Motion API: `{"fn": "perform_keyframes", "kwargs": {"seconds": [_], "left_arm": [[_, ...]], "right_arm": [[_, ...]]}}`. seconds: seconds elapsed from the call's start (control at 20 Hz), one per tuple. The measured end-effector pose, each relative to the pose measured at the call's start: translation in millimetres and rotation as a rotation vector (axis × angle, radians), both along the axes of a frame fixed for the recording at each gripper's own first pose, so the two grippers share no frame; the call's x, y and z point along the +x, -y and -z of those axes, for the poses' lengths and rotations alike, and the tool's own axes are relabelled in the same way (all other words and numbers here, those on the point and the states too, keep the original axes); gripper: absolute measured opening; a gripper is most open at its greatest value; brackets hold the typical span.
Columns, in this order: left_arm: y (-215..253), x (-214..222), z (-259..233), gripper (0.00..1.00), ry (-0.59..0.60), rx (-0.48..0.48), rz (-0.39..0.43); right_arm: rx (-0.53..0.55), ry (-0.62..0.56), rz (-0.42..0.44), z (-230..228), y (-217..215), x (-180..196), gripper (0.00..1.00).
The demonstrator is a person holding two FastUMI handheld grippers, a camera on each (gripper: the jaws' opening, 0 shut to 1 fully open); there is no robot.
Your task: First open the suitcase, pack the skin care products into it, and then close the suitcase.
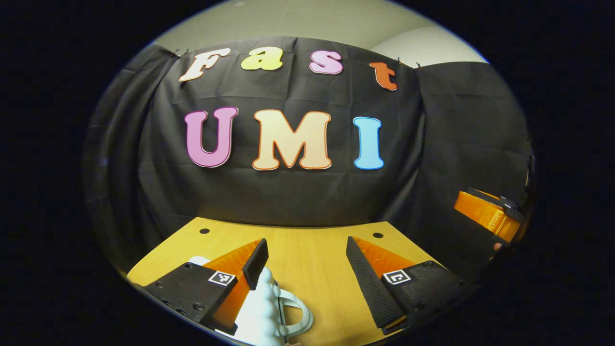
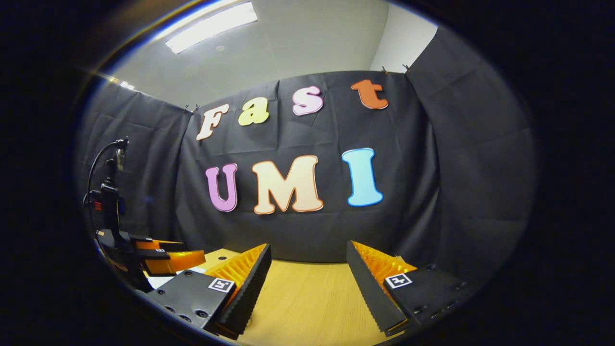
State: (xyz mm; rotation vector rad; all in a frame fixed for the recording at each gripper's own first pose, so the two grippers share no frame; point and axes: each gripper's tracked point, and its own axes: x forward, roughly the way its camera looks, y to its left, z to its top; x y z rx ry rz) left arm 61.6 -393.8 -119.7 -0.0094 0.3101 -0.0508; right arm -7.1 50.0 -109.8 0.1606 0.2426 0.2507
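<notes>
Over the wooden table (image 1: pixel 307 259), left gripper (image 1: pixel 307 262) spread wide, empty; white ridged suitcase (image 1: pixel 269 312) at 7 o'clock beneath its finger (handle visible). Right gripper (image 2: pixel 307 269) likewise wide, empty.

You have one wooden yellow-brown table (image 1: pixel 307 269) before you. On it sits one white ribbed plastic object with a loop handle (image 1: pixel 269 312), at six o'clock in the left gripper view. Two dark round holes (image 1: pixel 204 231) mark the tabletop's far edge, at eleven and one o'clock. You hold two grippers: left gripper (image 1: pixel 307 262), right gripper (image 2: pixel 307 266).
</notes>
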Motion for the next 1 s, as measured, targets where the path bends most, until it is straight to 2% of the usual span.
{"fn": "perform_keyframes", "kwargs": {"seconds": [0.45, 0.95, 1.0], "left_arm": [[-13.2, 0.0, -9.0, 0.95, 0.005, -0.014, 0.08], [-42.1, -6.8, -10.7, 0.95, -0.005, -0.015, 0.087], [-42.8, -7.5, -11.4, 0.95, -0.006, -0.01, 0.09]], "right_arm": [[-0.046, 0.059, 0.071, -31.8, -11.6, -13.1, 0.97], [-0.056, 0.06, 0.088, -35.4, -33.0, -21.3, 0.97], [-0.057, 0.064, 0.088, -37.4, -35.2, -22.7, 0.94]]}}
